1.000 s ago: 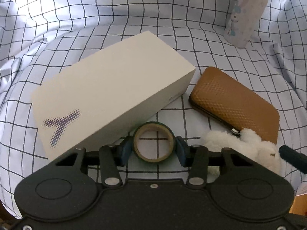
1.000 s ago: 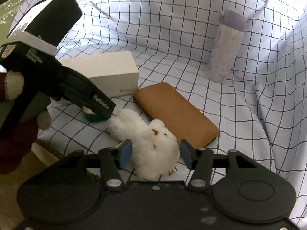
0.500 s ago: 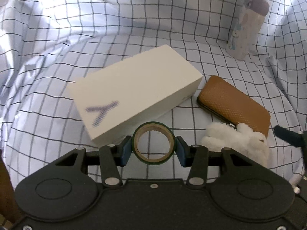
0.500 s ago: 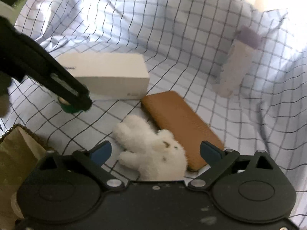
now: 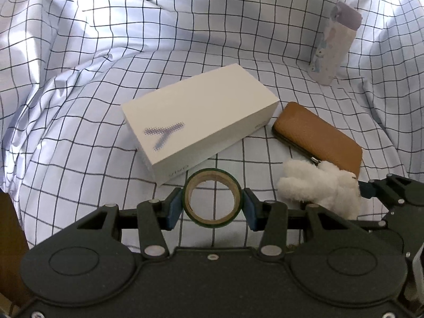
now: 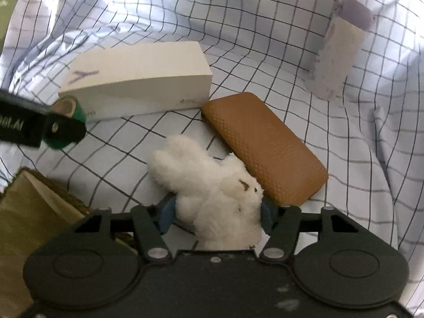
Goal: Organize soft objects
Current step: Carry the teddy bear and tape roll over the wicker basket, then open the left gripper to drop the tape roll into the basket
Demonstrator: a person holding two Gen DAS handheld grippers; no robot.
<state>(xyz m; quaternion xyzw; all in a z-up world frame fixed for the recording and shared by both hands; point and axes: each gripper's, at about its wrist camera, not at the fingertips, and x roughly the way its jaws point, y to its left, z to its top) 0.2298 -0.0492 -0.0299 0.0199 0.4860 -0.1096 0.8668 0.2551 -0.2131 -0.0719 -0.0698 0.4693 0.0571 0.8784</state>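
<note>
My left gripper (image 5: 212, 206) is shut on a green tape roll (image 5: 212, 197) and holds it above the checked cloth, in front of a white box (image 5: 201, 116). The roll also shows in the right wrist view (image 6: 70, 122). My right gripper (image 6: 216, 210) is shut on a white plush bear (image 6: 212, 185), its blue pads pressed against the bear's sides. The bear also shows in the left wrist view (image 5: 318, 188), beside a brown textured case (image 5: 318, 137).
A pastel pouch with a purple top (image 5: 335, 45) leans on the raised cloth at the back right. The white box (image 6: 137, 82) and the brown case (image 6: 265, 148) lie on the checked cloth. An olive woven basket edge (image 6: 34, 206) is at the lower left.
My left gripper lifted and pulled back with the tape roll, so the box looks farther away. My right gripper opened wide, then closed on the plush bear.
</note>
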